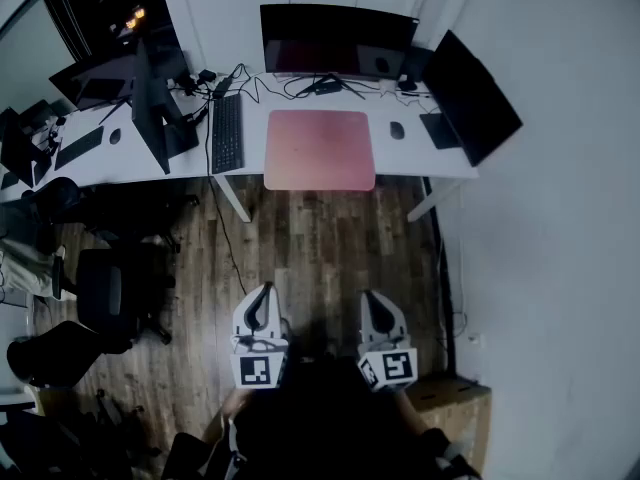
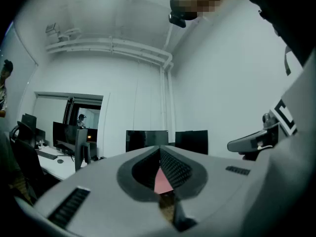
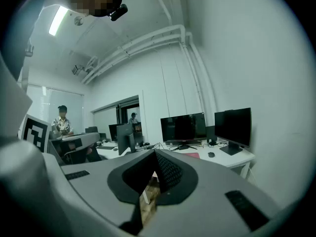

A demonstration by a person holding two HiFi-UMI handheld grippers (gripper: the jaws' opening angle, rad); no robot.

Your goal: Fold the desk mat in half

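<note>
In the head view, the matte pink desk mat [image 1: 320, 148], a rounded rectangle, was recorded flat on the white desk [image 1: 400, 160], well apart from both tools. It was judged thin, limp and light, best taken at its near corners. In the left gripper view, the left gripper [image 2: 160, 151] was found closed on nothing; in the right gripper view, the right gripper [image 3: 154, 155] likewise.

One desk mat [image 1: 320, 148]; two claws [image 1: 265, 290] [image 1: 370, 296]; two keyboards [image 1: 227, 133] [image 1: 80, 146]; two mice [image 1: 397, 130] [image 1: 115, 136].
</note>
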